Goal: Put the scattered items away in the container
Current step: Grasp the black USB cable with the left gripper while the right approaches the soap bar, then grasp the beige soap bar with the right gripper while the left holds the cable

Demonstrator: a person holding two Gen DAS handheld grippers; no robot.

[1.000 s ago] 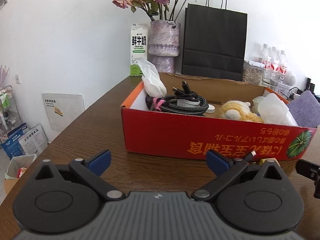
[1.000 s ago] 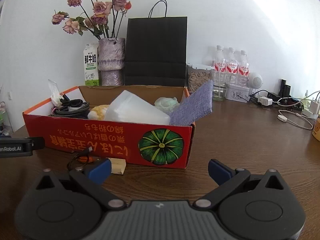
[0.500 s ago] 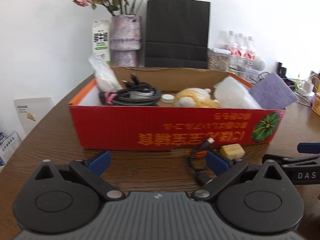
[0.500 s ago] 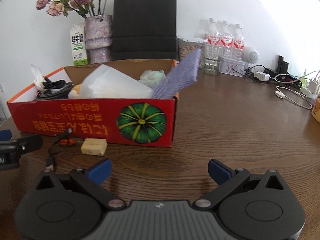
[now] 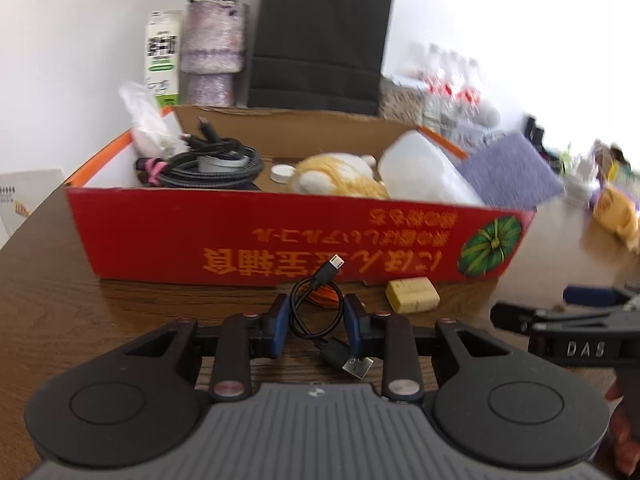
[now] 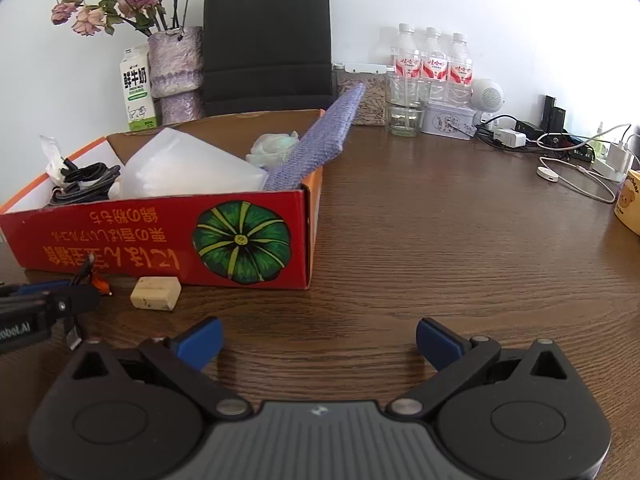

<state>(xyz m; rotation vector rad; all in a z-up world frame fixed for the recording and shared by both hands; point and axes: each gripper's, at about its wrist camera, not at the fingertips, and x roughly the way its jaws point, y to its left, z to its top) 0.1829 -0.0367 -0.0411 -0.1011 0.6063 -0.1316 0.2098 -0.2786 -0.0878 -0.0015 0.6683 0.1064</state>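
Note:
The red cardboard box (image 5: 200,236) (image 6: 120,236) holds coiled cables, a plush toy, a white plastic container and a purple cloth. On the table in front of it lies a short black USB cable (image 5: 334,352), looped over a small orange item (image 5: 324,298). My left gripper (image 5: 316,314) is closing on that loop, with its blue pads touching both sides. A beige block (image 5: 412,300) (image 6: 156,298) lies just right of the cable. My right gripper (image 6: 318,340) stands open above bare wood, right of the block, with nothing between its fingers.
Behind the box stand a milk carton (image 6: 138,88), a vase of dried roses (image 6: 176,68), a black paper bag (image 6: 268,40) and water bottles (image 6: 430,64). Chargers and white cords (image 6: 576,176) sprawl at the far right, near a yellow tub (image 6: 630,204).
The left gripper's jaws went from wide open to narrow around the black cable as it moved in on it. The right gripper swung closer to the box's front right corner.

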